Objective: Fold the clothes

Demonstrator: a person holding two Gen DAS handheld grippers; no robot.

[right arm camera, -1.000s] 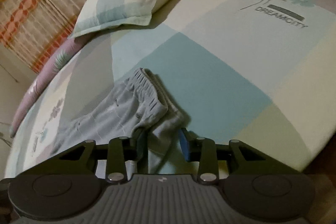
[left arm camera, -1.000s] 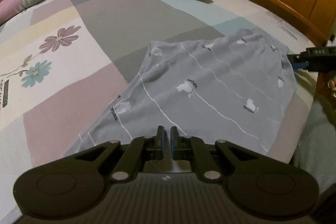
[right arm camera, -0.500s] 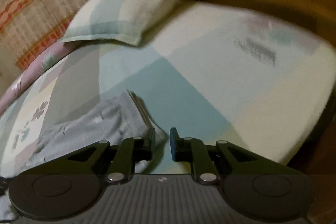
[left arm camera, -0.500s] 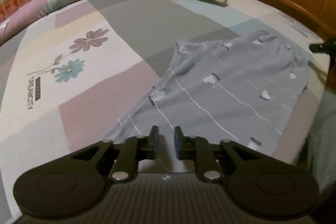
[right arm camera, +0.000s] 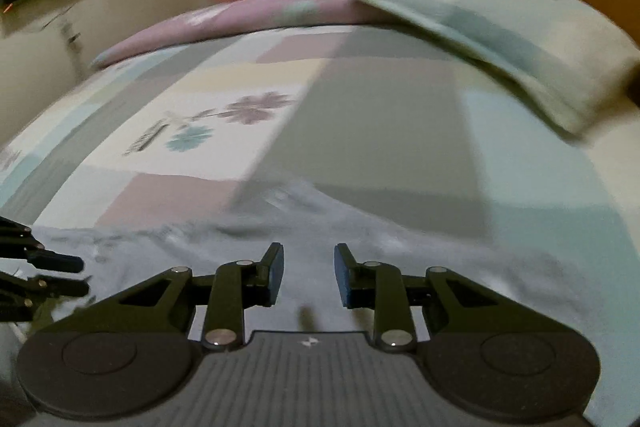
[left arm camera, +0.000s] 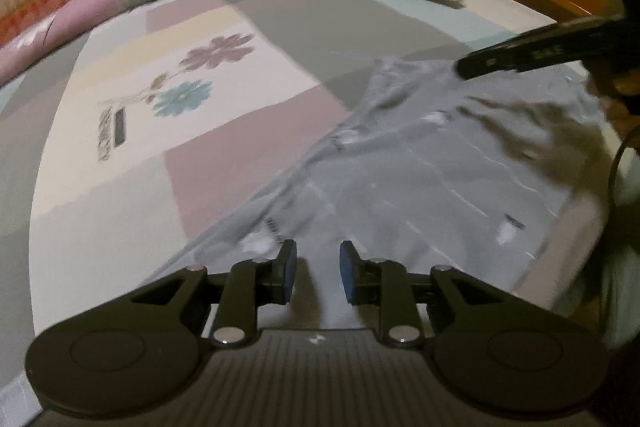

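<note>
The left gripper (left arm camera: 314, 273), clamped nearly shut a second ago, parted its blue-padded jaws and let go of the grey printed cotton garment (left arm camera: 432, 163), which lay flat on the bed. The right gripper (right arm camera: 309, 274) released the bunched waistband, swung across over the garment, and its jaws were opening again, nothing between them.

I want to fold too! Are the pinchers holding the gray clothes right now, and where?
No. The left gripper and right gripper are both open above the gray garment; neither pinches it.
</note>
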